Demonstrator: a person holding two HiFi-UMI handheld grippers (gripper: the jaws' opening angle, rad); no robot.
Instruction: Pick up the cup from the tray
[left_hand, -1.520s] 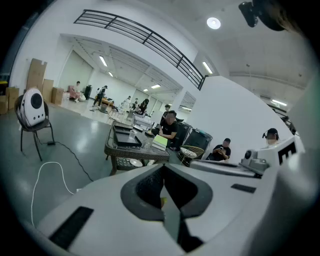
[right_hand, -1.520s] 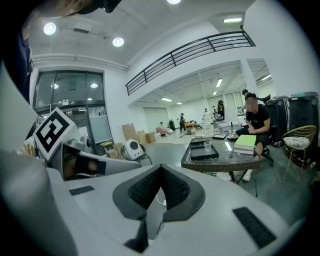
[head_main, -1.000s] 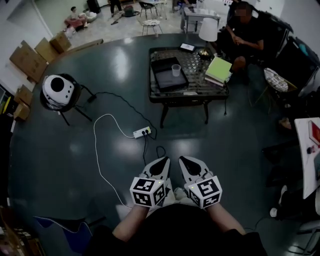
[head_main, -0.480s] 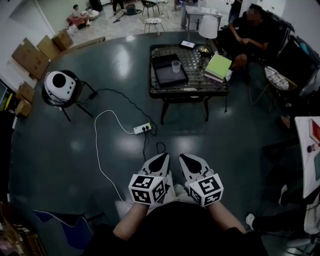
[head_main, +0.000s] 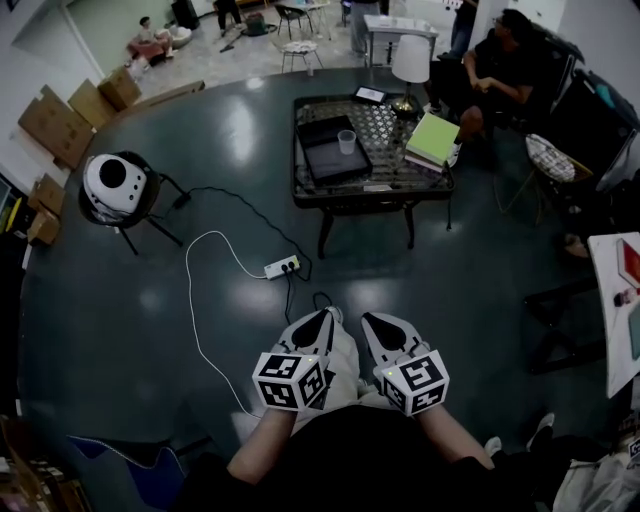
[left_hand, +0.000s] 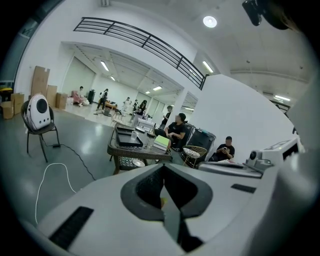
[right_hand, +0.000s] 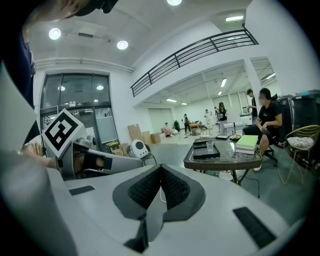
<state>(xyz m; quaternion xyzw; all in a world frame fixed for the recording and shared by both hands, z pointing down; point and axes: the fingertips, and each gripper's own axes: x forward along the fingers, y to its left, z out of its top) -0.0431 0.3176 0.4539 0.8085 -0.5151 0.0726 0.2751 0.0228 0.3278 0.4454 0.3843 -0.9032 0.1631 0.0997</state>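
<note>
Cup, clear plastic I think, stands on the tray on the counter; well apart from it, my left tongs and right tongs are both pressed together, empty.

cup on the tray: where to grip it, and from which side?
Probably the cup wall at mid-height, coming in level from the near side of the table. It stands upright, mouth up, by the right rim of the tray, and the green book crowds the right side.
</note>
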